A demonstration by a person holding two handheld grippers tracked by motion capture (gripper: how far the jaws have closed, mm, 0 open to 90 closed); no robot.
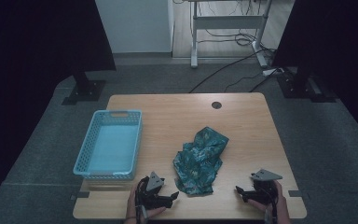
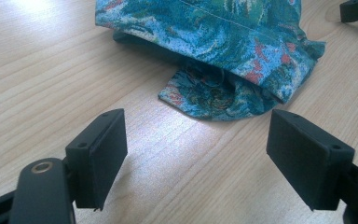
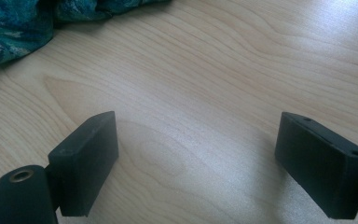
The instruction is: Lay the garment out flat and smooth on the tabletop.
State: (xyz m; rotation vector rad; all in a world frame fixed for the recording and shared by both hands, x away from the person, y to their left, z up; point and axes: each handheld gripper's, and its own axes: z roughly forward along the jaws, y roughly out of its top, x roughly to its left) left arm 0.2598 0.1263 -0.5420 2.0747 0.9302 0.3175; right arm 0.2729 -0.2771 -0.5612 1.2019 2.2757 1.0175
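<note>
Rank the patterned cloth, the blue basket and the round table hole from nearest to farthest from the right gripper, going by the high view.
From the right gripper:
1. Patterned cloth, just to its left.
2. Round table hole, at the far edge.
3. Blue basket, across on the left side.

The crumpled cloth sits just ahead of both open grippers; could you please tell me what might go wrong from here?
1. The patterned cloth lies bunched, so the left gripper may pinch several layers at once.
2. The right gripper faces bare table, so it may close on nothing.
</note>
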